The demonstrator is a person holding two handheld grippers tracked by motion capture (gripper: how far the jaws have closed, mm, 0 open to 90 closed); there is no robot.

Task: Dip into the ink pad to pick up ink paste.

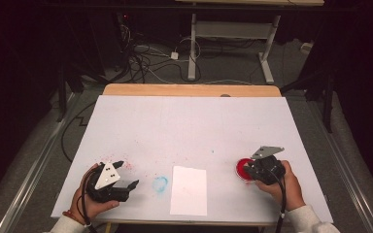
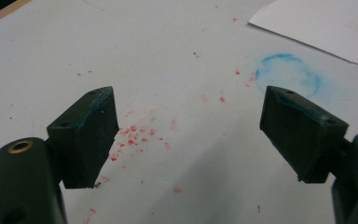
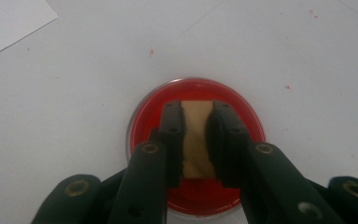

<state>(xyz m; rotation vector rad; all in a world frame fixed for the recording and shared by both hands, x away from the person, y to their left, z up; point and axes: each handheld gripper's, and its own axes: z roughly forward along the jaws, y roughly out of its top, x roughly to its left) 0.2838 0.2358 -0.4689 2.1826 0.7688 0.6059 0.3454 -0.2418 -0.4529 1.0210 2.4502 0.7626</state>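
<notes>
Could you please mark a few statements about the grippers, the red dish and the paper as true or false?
1. The right gripper is clamped on a tan block over the red dish. True.
2. The left gripper holds a stamp. False: its jaws stand wide open, with nothing between them.
3. The white paper covers the blue ring mark. False: the ring lies beside it.
4. Red specks dot the table near the left gripper. True.

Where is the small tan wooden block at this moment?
The small tan wooden block is clamped between the right gripper jaws, over the round red dish, right of the white paper sheet in the high view.
</notes>
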